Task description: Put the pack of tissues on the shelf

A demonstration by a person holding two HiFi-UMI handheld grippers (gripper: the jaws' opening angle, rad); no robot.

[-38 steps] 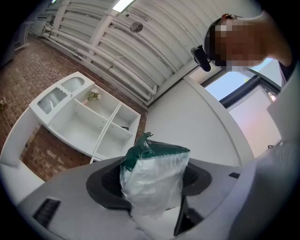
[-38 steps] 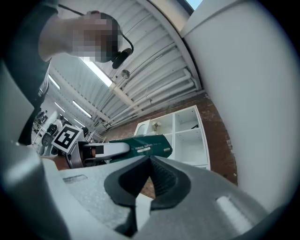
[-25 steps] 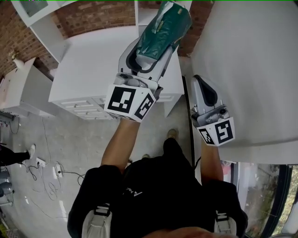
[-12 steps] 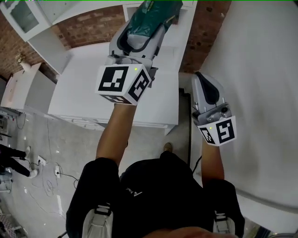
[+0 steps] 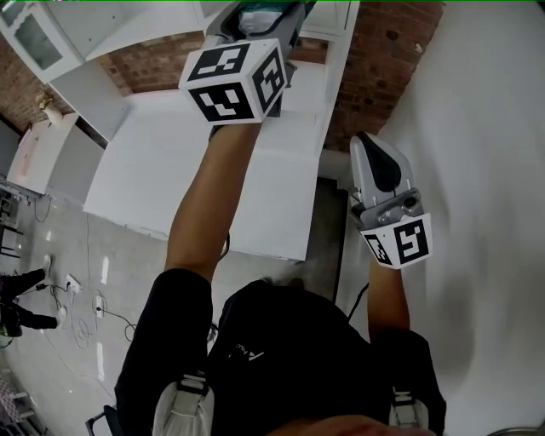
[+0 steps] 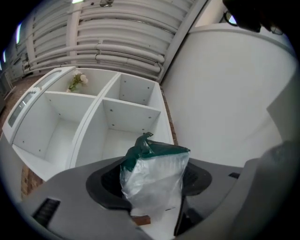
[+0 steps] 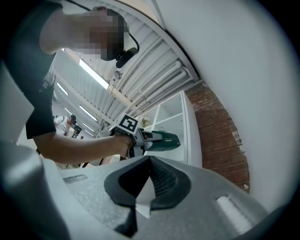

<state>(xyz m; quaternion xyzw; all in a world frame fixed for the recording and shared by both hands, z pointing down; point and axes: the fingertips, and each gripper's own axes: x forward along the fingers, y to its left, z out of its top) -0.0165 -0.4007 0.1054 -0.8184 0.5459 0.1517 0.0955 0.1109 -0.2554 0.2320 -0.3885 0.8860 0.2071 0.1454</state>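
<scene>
The pack of tissues (image 6: 157,164), clear plastic with a dark green top, stands upright between the jaws of my left gripper (image 6: 152,185), which is shut on it. Past it lies the white shelf (image 6: 101,105) with several bare compartments. In the head view the left gripper's marker cube (image 5: 234,81) is raised to the top edge and only a bit of the pack (image 5: 260,15) shows. The right gripper view shows the pack (image 7: 164,139) held out in front of the shelf (image 7: 171,117). My right gripper (image 5: 372,146) hangs lower at the right, shut, holding nothing.
A small sprig of flowers (image 6: 76,81) lies in the shelf's upper left compartment. A white counter (image 5: 170,170) sits under the shelf, with a brick wall (image 5: 383,60) behind and a white wall (image 5: 485,128) close at the right. Cables lie on the floor (image 5: 77,298).
My left gripper has risen and gone forward toward the shelf with the pack, which has nearly left the head view's top edge. The right gripper has stayed put.
</scene>
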